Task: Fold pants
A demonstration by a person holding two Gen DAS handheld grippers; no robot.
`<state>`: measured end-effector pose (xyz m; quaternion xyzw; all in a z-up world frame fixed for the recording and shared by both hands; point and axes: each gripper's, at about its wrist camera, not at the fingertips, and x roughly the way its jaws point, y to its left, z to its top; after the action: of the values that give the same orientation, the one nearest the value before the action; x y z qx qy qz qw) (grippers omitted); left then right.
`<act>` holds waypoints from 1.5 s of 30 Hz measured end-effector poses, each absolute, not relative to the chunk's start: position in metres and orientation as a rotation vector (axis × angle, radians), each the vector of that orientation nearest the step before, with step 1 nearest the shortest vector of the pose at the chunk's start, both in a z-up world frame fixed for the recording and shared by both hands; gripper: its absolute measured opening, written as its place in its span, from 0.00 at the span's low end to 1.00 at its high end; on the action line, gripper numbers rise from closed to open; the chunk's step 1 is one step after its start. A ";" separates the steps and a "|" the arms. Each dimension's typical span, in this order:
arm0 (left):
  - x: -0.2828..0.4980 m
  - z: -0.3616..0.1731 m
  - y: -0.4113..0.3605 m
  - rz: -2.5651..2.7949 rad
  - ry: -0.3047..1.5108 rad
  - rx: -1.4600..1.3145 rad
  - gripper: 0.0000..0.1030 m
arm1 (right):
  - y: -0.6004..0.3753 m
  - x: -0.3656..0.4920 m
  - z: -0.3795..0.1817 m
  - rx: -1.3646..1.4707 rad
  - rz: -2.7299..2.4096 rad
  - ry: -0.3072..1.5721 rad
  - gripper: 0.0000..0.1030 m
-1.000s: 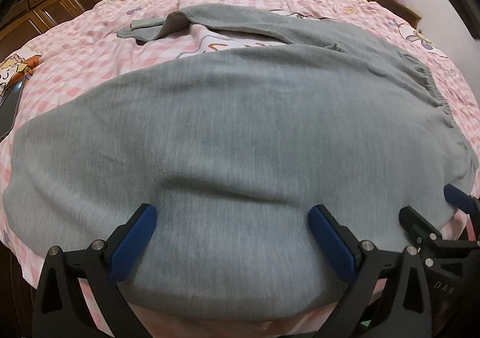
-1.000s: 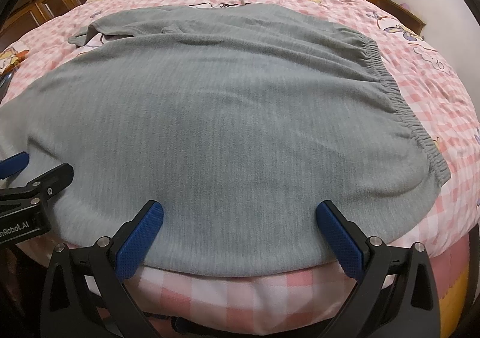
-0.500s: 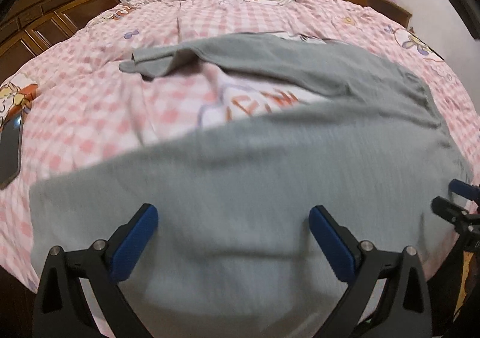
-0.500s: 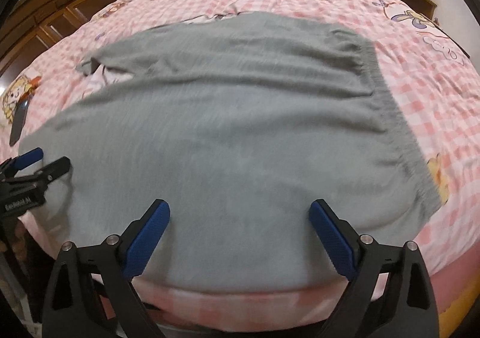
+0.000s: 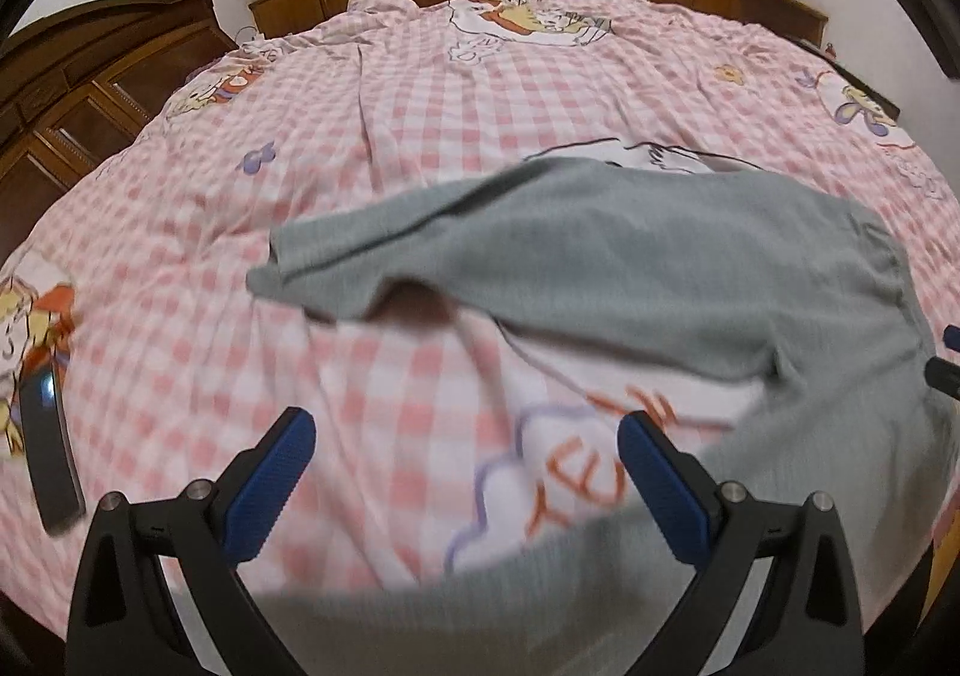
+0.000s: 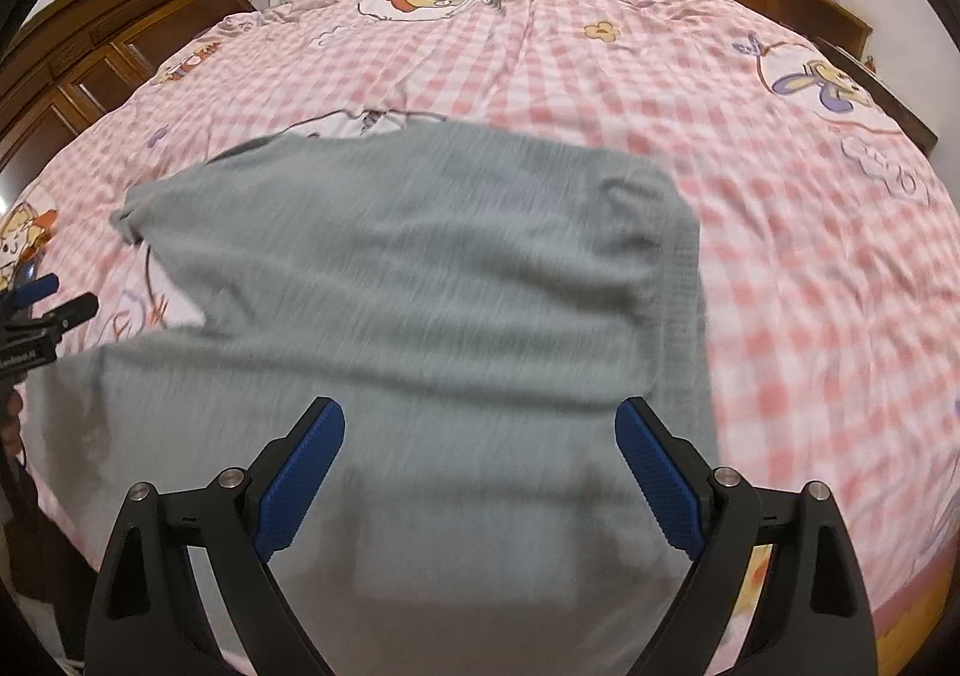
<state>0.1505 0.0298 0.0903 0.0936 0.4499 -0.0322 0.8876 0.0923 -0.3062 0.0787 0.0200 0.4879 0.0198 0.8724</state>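
The grey pants [image 6: 420, 316] lay spread on the pink checked bed [image 6: 780, 196], one leg reaching far left, the waistband to the right. Against a second earlier, both tools had drawn back from the near edge: the cloth that then filled each view now sat farther off, with bare sheet showing beyond it. The left tool [image 5: 465, 487] was released over sheet, nothing between its fingers. The right tool [image 6: 480, 475] was likewise released, above the pants. A dark phone [image 5: 51, 451] lay at the left.

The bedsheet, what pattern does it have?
Pink and white checks with cartoon prints; the bedsheet shows best in the right wrist view.
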 end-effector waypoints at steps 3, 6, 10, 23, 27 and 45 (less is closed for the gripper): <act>0.174 0.094 0.026 -0.046 0.926 0.247 1.00 | -0.315 0.111 0.082 0.031 0.046 1.029 0.91; 0.194 0.099 0.024 -0.041 0.919 0.261 1.00 | -0.323 0.129 0.084 0.011 0.029 1.036 0.91; 0.219 0.101 0.024 -0.054 0.929 0.251 1.00 | -0.338 0.152 0.085 -0.001 0.004 1.042 0.91; 0.308 0.073 0.020 -0.013 0.987 0.360 1.00 | -0.373 0.227 0.075 -0.037 -0.051 1.088 0.82; 0.331 0.058 0.023 -0.003 1.005 0.389 1.00 | -0.375 0.241 0.073 -0.047 -0.011 1.101 0.78; 0.355 0.035 0.016 -0.208 1.000 0.300 0.13 | -0.351 0.280 0.030 -0.247 0.174 1.235 0.64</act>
<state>0.3554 0.0159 0.0354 0.1428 0.4768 -0.0992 0.8616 0.2801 -0.3506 0.0301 -0.1156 0.5767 0.0814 0.8046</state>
